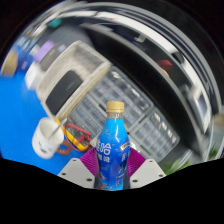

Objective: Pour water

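Observation:
A blue plastic bottle [112, 150] with white lettering and a tan cap stands upright between my fingers. My gripper [112, 165] is shut on the bottle, both magenta pads [93, 160] pressing against its sides. The bottle's base is hidden below the fingers. To the left, a white cup [46, 139] holding several coloured pens or sticks rests on the blue surface [20, 105].
Beyond the bottle lies a grey keyboard [140, 105]. A boxy beige device with a dark screen [68, 80] stands behind the white cup. Dark equipment and a desk edge [150, 40] fill the far side.

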Tool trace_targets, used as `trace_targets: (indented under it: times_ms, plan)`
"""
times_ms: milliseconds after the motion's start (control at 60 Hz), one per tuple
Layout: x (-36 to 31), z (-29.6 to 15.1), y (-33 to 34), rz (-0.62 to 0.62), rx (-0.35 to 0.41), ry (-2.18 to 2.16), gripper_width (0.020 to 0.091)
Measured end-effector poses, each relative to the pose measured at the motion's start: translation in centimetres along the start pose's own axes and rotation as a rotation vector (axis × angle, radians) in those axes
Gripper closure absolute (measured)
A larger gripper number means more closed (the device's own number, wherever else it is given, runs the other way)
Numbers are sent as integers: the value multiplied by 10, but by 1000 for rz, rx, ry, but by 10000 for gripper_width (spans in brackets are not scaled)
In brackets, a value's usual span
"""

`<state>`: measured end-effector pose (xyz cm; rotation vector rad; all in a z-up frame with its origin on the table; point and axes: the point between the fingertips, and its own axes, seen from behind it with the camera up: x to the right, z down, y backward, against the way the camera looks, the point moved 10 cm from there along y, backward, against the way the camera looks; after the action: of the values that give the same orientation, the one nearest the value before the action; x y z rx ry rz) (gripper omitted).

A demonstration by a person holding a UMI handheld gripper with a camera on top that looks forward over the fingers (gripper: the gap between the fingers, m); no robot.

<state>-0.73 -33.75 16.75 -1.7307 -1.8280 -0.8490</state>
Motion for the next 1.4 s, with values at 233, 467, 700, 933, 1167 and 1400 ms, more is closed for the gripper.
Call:
trace_targets:
  times_ms: [233, 467, 700, 933, 1167, 1400]
  plan:
    - [7, 17, -11, -113, 37, -630, 756]
    - [-13, 51, -22, -125, 31, -697, 757]
    - [-17, 61, -23, -99, 56, -725, 739]
    - [-17, 64, -18, -93, -34, -731, 454]
    - [-22, 54, 41, -117, -39, -745, 254]
    - [-44, 40, 118, -110, -81, -814, 272]
